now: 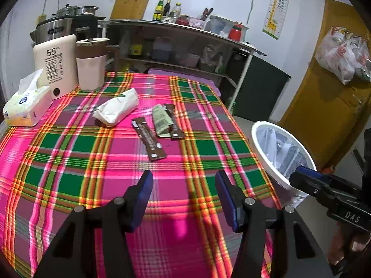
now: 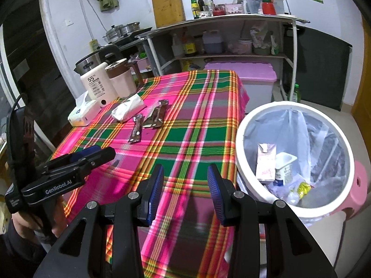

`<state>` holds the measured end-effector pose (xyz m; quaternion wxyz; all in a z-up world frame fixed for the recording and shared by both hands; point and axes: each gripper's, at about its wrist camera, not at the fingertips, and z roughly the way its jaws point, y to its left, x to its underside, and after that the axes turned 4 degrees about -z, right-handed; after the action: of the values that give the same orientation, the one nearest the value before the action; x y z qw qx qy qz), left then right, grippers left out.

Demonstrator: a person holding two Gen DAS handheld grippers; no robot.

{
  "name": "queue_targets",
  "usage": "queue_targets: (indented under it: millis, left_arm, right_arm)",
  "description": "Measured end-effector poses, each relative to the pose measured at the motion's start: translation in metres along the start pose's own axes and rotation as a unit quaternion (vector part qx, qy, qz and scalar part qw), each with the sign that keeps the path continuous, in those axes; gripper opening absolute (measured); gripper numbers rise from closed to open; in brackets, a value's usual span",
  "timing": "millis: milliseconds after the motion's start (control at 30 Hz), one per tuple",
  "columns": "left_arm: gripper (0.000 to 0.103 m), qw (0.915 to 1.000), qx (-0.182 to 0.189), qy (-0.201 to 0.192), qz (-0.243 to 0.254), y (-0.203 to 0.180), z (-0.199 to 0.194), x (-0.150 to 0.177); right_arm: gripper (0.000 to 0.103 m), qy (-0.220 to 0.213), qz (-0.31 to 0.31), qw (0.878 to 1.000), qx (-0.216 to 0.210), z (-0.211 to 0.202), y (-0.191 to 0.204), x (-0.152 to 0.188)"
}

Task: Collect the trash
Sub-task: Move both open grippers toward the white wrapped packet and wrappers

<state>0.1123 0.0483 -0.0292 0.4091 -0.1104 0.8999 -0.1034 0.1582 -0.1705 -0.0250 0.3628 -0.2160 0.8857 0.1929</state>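
On the plaid tablecloth [image 1: 69, 153] lie a crumpled white paper bag [image 1: 117, 110], a brown sachet [image 1: 149, 142], a green wrapper [image 1: 162, 120] and a second brown sachet [image 1: 176, 129] partly under it. My left gripper [image 1: 183, 185] hovers open and empty over the cloth, short of them. The right gripper [image 2: 185, 176] is also open and empty above the table's near right corner, beside the white-rimmed bin [image 2: 241, 139]. The bin's clear liner holds a carton [image 2: 265, 162] and a yogurt cup [image 2: 284, 168]. The bag [image 2: 127, 108] and sachet [image 2: 135, 132] show further back.
A tissue box [image 1: 25, 106], a cream appliance [image 1: 56, 64], a jug [image 1: 91, 67] and a steel kettle [image 1: 52, 29] crowd the table's far left. Behind stand a shelf unit [image 1: 180, 46] and a purple-lidded box [image 2: 243, 74]. A yellow door [image 1: 324, 106] is right of the bin [image 1: 259, 134].
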Motion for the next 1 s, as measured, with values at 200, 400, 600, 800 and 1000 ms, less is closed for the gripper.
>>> queue_targets:
  millis: [200,400,600,800,1000]
  left_arm:
    - [0.058,0.9997,-0.018,0.001,-0.015,0.017,0.01,-0.01]
    - [0.058,0.999,-0.039,-0.01,-0.022,0.037,0.016,-0.026]
    - [0.058,0.9982,-0.057,-0.014,-0.012,0.058,0.025,-0.044]
    - [0.058,0.9976,-0.068,-0.009,0.006,0.074,0.043,-0.063]
    - [0.058,0.9971,-0.071,-0.001,0.026,0.085,0.064,-0.082]
  right_arm:
    - [0.04,0.003,-0.003,1.0,-0.006,0.012,0.004,-0.009]
    - [0.04,0.007,-0.01,1.0,-0.015,0.027,0.01,-0.018]
    - [0.04,0.017,-0.022,0.999,-0.03,0.046,0.023,-0.026]
    - [0.04,0.028,-0.027,0.999,-0.035,0.062,0.032,-0.03]
    - [0.04,0.038,-0.024,0.999,-0.029,0.073,0.032,-0.031]
